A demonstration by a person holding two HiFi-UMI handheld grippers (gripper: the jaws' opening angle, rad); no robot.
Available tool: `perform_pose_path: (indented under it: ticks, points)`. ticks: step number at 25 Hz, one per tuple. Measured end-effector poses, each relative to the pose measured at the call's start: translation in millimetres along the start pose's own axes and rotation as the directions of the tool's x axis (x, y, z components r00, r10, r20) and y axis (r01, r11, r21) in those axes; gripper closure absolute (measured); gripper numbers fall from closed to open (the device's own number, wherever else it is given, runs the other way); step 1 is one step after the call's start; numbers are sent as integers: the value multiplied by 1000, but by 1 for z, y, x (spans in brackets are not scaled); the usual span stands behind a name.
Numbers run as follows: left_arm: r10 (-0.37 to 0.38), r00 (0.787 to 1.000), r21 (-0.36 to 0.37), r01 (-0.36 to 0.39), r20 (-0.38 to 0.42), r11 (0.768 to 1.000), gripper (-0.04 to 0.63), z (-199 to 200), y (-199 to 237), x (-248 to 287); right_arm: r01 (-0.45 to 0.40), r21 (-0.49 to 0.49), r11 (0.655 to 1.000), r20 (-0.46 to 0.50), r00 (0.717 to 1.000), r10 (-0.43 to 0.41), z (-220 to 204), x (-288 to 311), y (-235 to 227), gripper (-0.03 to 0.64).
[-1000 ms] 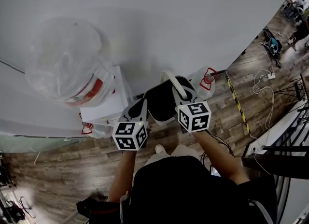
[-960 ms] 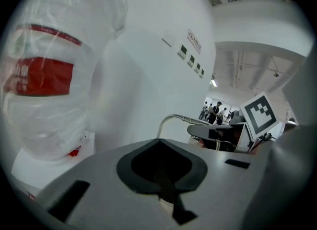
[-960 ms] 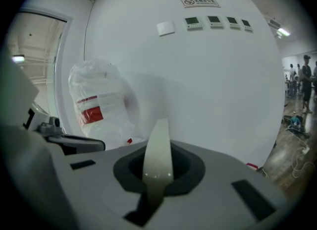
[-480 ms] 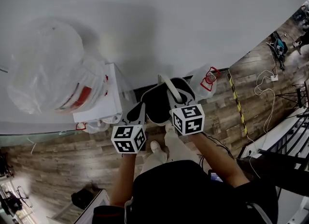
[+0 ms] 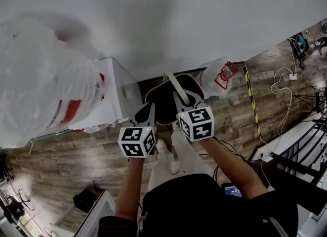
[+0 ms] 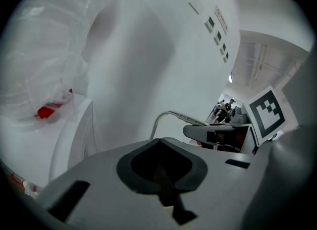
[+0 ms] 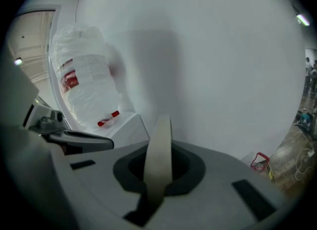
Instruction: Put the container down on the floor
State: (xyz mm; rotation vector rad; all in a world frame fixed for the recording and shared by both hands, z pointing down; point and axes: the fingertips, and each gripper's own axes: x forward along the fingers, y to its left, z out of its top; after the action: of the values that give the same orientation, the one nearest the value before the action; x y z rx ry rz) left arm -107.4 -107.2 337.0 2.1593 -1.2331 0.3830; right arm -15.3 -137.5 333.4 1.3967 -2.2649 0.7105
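- My left tongs [image 5: 146, 114] are clamped tight on the dark rim of the black container [image 5: 164, 104].
- My right tongs [image 5: 184, 101] are closed on its pale handle [image 7: 157, 159].
- I see the container hanging between both tongs, off the wood floor [image 5: 66, 159] and near a white cabinet [image 5: 115, 95].

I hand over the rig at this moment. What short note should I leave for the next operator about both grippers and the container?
Left gripper: jaws shut on a dark part of the container, apparently its edge.
Right gripper: jaws shut on the pale handle.
Container: held in the air in front of the person, above the wood floor, close to the white wall.
Done: both grippers have a grip on it.
Left: lower it to the floor, open both jaws, draw back. Mind the plastic bag lying to the right.
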Motion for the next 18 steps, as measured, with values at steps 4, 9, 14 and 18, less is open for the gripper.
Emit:
perform_pose_path:
  ticks: [4, 9, 14, 18]
  points:
    - [-11, 1000, -17, 10, -23, 1000, 581, -10, 10, 20, 5, 6, 1000, -43, 999, -4, -13, 21, -5, 588]
    - [-32, 999, -38, 30, -42, 999, 581, -26, 18, 41, 15, 16, 1000, -90, 996, -13, -33, 42, -12, 588]
    - [-30, 996, -74, 24, -81, 997, 581, -53, 30, 59, 27, 44, 999, -140, 990, -21, -58, 64, -26, 588]
    - [-11, 995, -103, 0, -104, 995, 581, -73, 42, 74, 37, 65, 997, -175, 984, -25, -83, 80, -38, 586]
